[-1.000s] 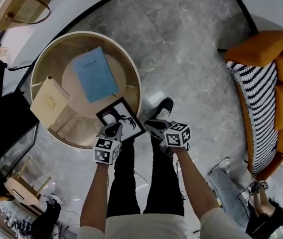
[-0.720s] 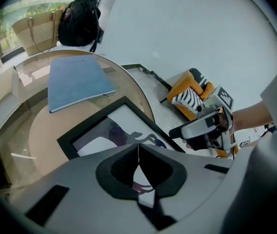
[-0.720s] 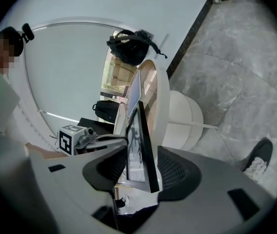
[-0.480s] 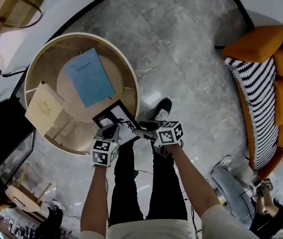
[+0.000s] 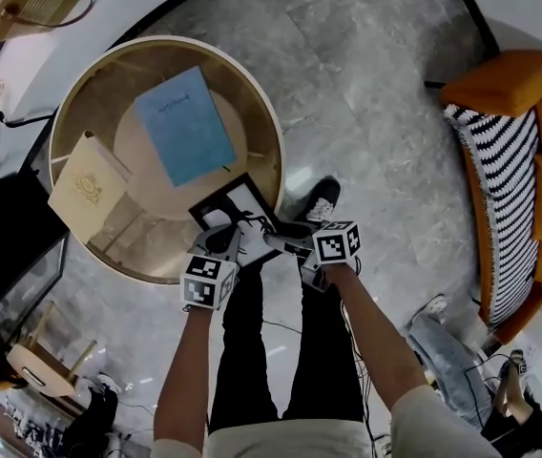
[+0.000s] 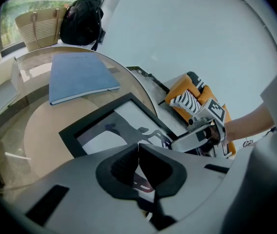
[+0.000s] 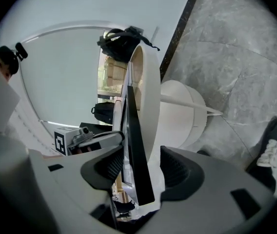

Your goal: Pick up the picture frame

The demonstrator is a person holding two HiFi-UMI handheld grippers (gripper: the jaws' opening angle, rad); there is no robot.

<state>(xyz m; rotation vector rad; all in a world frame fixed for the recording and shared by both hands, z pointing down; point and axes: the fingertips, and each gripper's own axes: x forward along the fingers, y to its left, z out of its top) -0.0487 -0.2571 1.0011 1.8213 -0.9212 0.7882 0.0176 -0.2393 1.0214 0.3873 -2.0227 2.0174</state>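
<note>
Picture frame (image 5: 237,213) flat at near rim of round worktop (image 5: 279,156); left gripper (image 6: 138,150) pressed together over it; right gripper (image 7: 141,168) just opened wide, frame edge between jaws; seat edge deep, then close squarely.

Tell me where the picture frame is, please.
Head view: the picture frame lies at the round table's near edge beside the blue book, between the right gripper's open jaws.

Both forearms outstretched; left tool (image 5: 225,242) jaws together, right tool (image 5: 273,238) jaws just opening wide, picture frame (image 5: 239,205) between.
</note>
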